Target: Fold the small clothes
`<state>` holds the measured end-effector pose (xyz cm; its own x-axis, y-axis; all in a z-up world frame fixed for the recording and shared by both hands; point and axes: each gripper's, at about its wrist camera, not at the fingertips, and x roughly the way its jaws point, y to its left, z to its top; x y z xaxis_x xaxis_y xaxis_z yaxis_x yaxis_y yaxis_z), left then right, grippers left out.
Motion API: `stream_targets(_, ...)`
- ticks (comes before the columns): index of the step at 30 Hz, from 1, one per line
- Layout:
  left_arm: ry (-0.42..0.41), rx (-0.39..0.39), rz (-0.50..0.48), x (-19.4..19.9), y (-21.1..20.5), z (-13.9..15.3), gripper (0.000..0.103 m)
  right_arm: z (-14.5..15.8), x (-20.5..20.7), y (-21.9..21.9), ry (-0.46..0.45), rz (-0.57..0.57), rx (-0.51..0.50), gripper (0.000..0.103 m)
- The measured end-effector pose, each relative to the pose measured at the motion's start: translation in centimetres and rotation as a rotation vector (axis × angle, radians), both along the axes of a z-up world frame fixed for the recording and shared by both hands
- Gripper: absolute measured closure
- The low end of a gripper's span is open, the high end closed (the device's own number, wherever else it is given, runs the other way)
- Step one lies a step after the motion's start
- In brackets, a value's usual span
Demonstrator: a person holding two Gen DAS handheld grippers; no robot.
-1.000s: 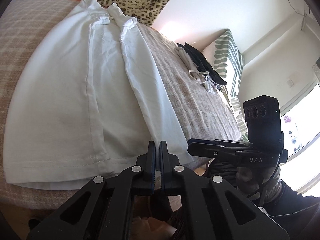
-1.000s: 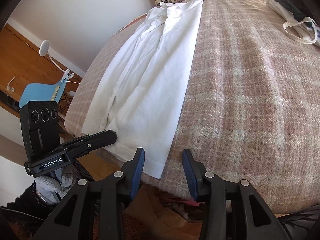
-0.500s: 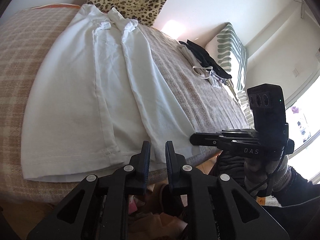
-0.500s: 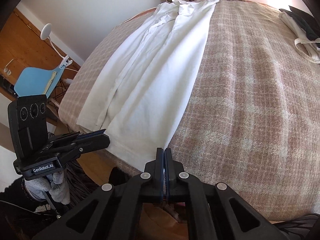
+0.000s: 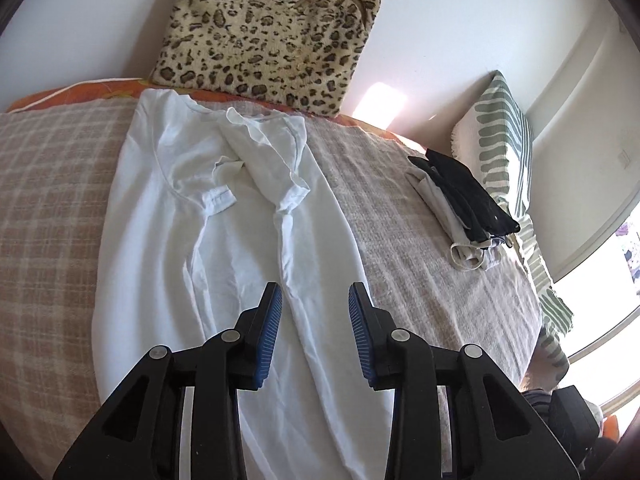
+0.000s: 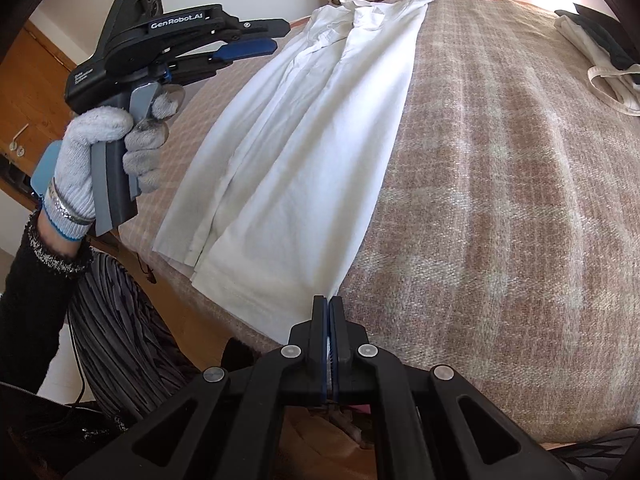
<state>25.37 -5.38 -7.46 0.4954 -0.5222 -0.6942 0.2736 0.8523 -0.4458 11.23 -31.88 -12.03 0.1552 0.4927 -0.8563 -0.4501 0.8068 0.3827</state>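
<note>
A white T-shirt (image 5: 224,240) lies lengthwise on the plaid bed cover, both sides folded in over its middle, collar toward the leopard cushion. My left gripper (image 5: 315,312) is open and empty, raised above the shirt's middle; it also shows in the right wrist view (image 6: 256,36), high over the shirt's left side. My right gripper (image 6: 328,304) is shut at the shirt's (image 6: 304,152) near right hem corner, with a sliver of white cloth between the jaws.
A leopard cushion (image 5: 272,36) stands at the bed's far end. A pile of folded dark and white clothes (image 5: 464,208) lies at the right beside a green striped pillow (image 5: 504,136). The bed edge (image 6: 224,312) runs just before the hem.
My left gripper opened and rose from the hem to above the shirt's middle. My right gripper closed on the hem corner half a second ago and stays shut.
</note>
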Motion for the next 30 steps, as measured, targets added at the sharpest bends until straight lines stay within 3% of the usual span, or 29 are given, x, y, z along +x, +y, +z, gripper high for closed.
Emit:
stream_targets(5, 0.043, -0.002, 0.055, 4.4, -0.3, -2.8, 0.061, -0.1, 0.2, -0.4, 0.008, 0.003, 0.012, 0.103)
stream_targets(11, 0.056, -0.023, 0.056, 5.8, -0.6, -4.3, 0.062, -0.2, 0.8, -3.5, 0.021, 0.006, 0.029, 0.103)
stream_targets(13, 0.041, -0.027, 0.054, 5.9, -0.7, -4.3, 0.067, -0.2, 0.9, -3.9, 0.022, 0.006, 0.030, 0.103)
stream_targets(14, 0.039, -0.041, 0.042, 6.3, -0.7, -4.4, 0.084, -0.2, 0.9, -3.9, 0.022, 0.006, 0.030, 0.103)
stream_targets(15, 0.036, -0.043, 0.032, 6.3, -0.8, -4.5, 0.094, -0.2, 0.9, -3.9, 0.022, 0.005, 0.029, 0.103)
stream_targets(16, 0.025, -0.028, 0.040, 6.4, -1.0, -4.5, 0.096, -0.1, 0.9, -3.8, 0.022, 0.005, 0.029, 0.103)
stream_targets(19, 0.000, 0.008, 0.082, 6.3, -0.6, -4.2, 0.096, 0.2, 0.9, -3.9, 0.021, -0.008, 0.022, 0.103)
stream_targets(22, -0.027, 0.097, 0.107, 6.4, -0.6, -4.2, 0.096, 0.2, 1.1, -4.7, 0.020, -0.034, 0.019, 0.103)
stream_targets(25, -0.031, 0.103, 0.099, 6.4, -0.8, -4.3, 0.095, 0.2, 1.2, -5.3, 0.030, -0.036, 0.029, 0.103)
stream_targets(28, 0.043, 0.090, 0.092, 6.5, -0.5, -3.9, 0.076, 0.3, 1.1, -5.3, 0.022, -0.029, 0.014, 0.103)
stream_targets(30, 0.040, 0.077, 0.095, 5.8, 0.3, -2.9, 0.075, 0.5, 1.1, -5.5, 0.022, -0.031, 0.011, 0.103)
